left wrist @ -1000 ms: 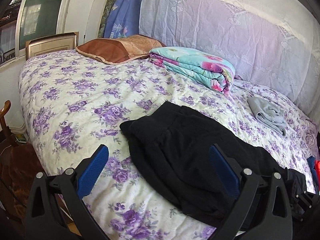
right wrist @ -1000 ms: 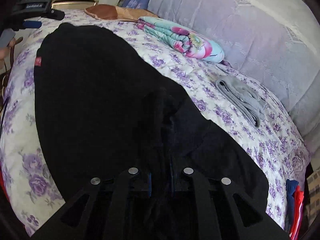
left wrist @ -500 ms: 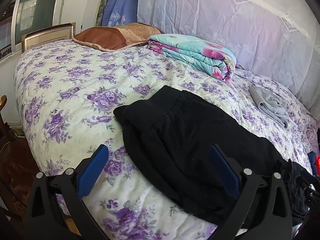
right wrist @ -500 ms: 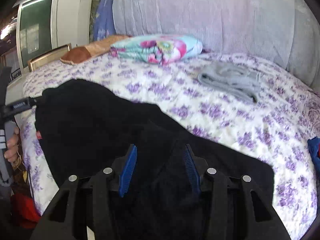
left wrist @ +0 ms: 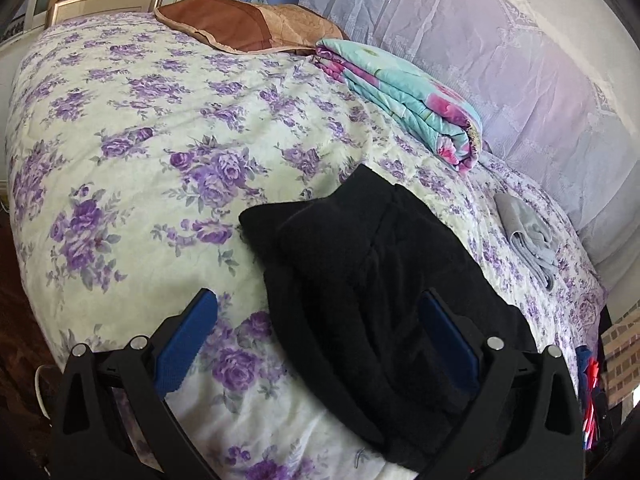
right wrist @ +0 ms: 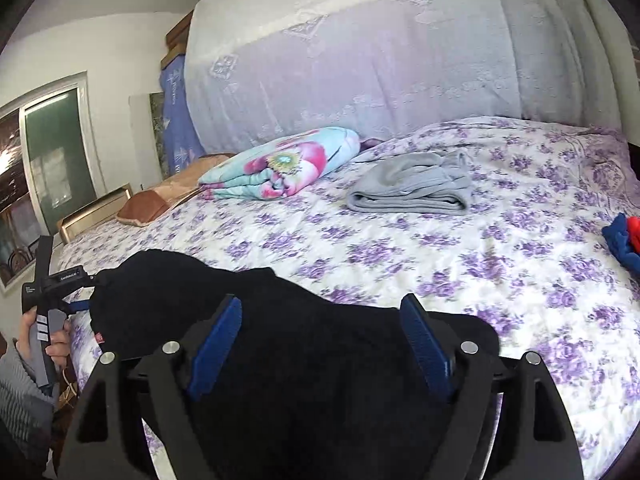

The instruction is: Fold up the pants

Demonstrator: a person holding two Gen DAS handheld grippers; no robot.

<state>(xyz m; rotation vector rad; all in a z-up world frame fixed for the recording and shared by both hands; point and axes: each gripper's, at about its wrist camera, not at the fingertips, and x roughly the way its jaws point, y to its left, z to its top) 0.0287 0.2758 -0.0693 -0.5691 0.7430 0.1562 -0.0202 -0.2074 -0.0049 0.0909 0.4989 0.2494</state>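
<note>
**Pants lie folded on the bed, both tongs released**

The pants, black and thick, lie in a folded heap on the near side of the bed, on its purple-flowered cover. In your left wrist view their folded end points toward the middle of the bed, and the rest runs back under your right-hand blue pad.

Your left tongs are spread wide with nothing pinched; the left pad sits over the flowered cover and the right one over the black cloth, but neither presses on it.

Your right tongs have just been opening and now stand wide. The pants lie between and below the pads, and the pads do not squeeze them (a small red tag shows at the cloth's left edge).

In the right wrist view you can see your left hand at the far left, gripping the handle of its tool beside the end of the pants.

Farther up the bed a folded grey garment rests well apart from the pants. A rolled turquoise and pink quilt lies near it, with a brown pillow beyond. A blue and red item sits at the right edge of the bed.
</note>
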